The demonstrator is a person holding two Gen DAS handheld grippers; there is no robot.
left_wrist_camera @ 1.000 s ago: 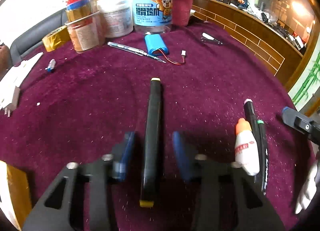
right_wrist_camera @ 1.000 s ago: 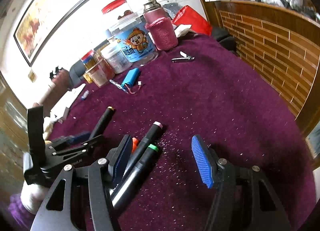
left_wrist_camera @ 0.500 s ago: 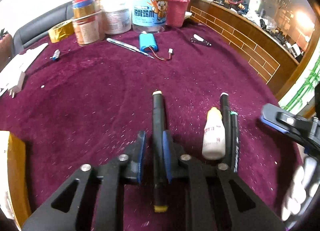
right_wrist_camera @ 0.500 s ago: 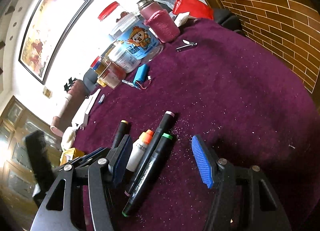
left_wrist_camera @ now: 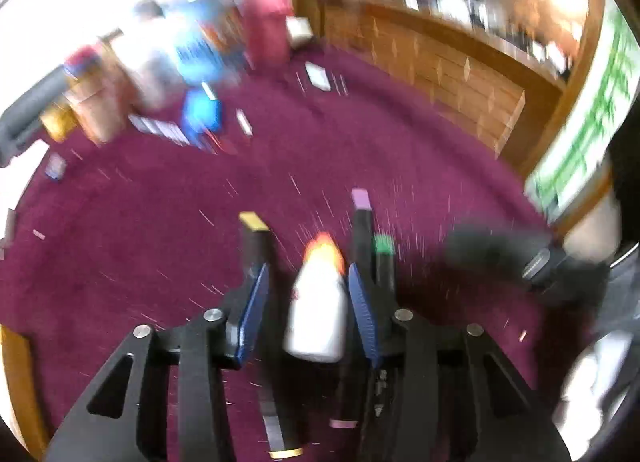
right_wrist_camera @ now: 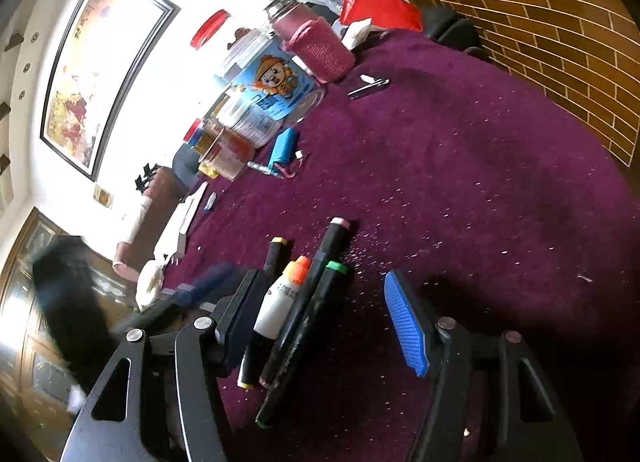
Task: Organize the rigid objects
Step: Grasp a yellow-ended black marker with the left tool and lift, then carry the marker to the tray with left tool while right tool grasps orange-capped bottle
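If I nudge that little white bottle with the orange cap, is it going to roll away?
Probably not far: the white bottle lies on its side, wedged between black markers on fuzzy purple cloth. Its tapered cap suggests it would curve. It looks small and light.

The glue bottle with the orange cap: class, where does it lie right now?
The glue bottle lies on the purple cloth in the right wrist view, lower left of centre, between the yellow-tipped marker and the pink-tipped marker.

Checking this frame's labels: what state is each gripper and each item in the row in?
left gripper: jaws opening, nothing gripped between them.
right gripper: open, empty.
yellow-capped marker: capped, lying flat.
glue bottle: capped, lying flat.
pink-capped marker: capped, lying flat.
green-capped marker: capped, lying flat.
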